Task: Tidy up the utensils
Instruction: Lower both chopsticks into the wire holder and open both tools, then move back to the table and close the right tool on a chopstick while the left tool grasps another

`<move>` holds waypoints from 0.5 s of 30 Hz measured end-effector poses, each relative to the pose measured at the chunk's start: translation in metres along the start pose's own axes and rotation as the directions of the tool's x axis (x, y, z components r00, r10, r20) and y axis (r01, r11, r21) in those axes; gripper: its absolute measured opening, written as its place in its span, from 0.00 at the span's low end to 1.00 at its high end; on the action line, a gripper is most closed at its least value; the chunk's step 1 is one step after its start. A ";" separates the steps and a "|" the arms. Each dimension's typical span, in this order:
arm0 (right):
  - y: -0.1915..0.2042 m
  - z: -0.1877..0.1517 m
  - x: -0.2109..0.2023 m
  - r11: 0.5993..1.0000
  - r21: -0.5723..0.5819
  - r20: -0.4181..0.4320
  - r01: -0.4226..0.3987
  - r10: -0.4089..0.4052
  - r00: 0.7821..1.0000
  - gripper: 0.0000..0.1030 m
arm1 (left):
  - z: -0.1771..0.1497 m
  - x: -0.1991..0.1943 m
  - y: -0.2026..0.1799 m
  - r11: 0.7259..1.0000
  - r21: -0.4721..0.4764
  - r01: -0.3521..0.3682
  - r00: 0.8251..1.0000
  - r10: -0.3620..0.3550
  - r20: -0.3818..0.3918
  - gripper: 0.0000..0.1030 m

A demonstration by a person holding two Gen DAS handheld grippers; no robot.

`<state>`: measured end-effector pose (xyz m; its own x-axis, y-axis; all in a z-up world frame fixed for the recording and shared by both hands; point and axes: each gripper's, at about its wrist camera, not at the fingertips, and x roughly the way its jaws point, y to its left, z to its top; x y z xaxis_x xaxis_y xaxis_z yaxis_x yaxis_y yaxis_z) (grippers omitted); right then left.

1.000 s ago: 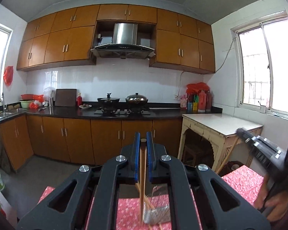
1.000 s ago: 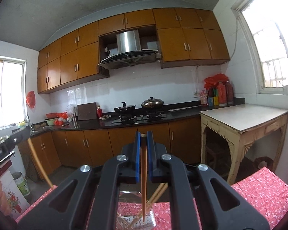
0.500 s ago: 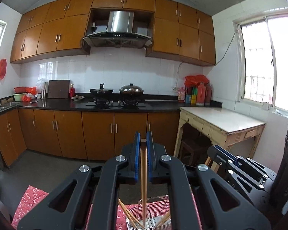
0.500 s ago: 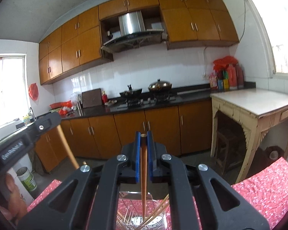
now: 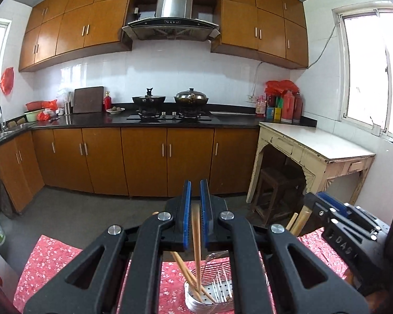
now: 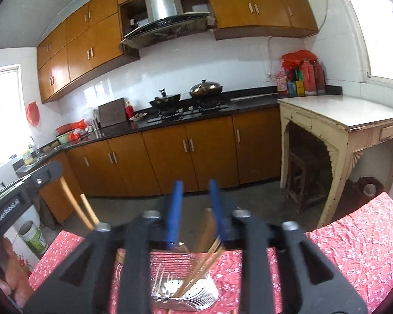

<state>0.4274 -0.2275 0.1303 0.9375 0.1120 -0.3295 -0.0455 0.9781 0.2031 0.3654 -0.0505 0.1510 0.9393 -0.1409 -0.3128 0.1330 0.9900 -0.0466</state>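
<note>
A metal wire utensil basket (image 5: 212,291) stands on the red floral tablecloth (image 5: 52,256), with several wooden chopsticks leaning in it. My left gripper (image 5: 194,185) is slightly open above it; a chopstick (image 5: 195,235) hangs loose between its blue pads, its tip down in the basket. My right gripper (image 6: 195,183) is open above the same basket (image 6: 188,290); a blurred chopstick (image 6: 207,230) slides down between its parted pads. The right gripper shows at the right of the left wrist view (image 5: 340,225); the left gripper body (image 6: 21,196) shows at the left of the right wrist view.
Beyond the table's far edge lies grey floor, then brown cabinets and a black counter (image 5: 170,120) with pots. A pale side table (image 5: 314,146) with a stool under it stands at the right. A tin can (image 6: 32,235) stands on the floor at the left.
Both grippers have opened and let their chopsticks slip down into the basket. Both have lowered and tilted toward the basket, which now shows more fully.
</note>
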 end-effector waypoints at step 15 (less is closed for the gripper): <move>-0.022 -0.032 -0.062 0.998 -0.019 0.003 0.052 -0.052 0.999 0.33 | -0.022 -0.055 0.037 0.997 -0.021 -0.071 0.997 0.071 0.004 0.27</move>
<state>0.3587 -0.2501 0.1165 0.9397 0.0602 -0.3366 -0.0032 0.9858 0.1676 0.3119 -0.0064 0.1457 0.9477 -0.0701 -0.3113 0.0593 0.9973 -0.0442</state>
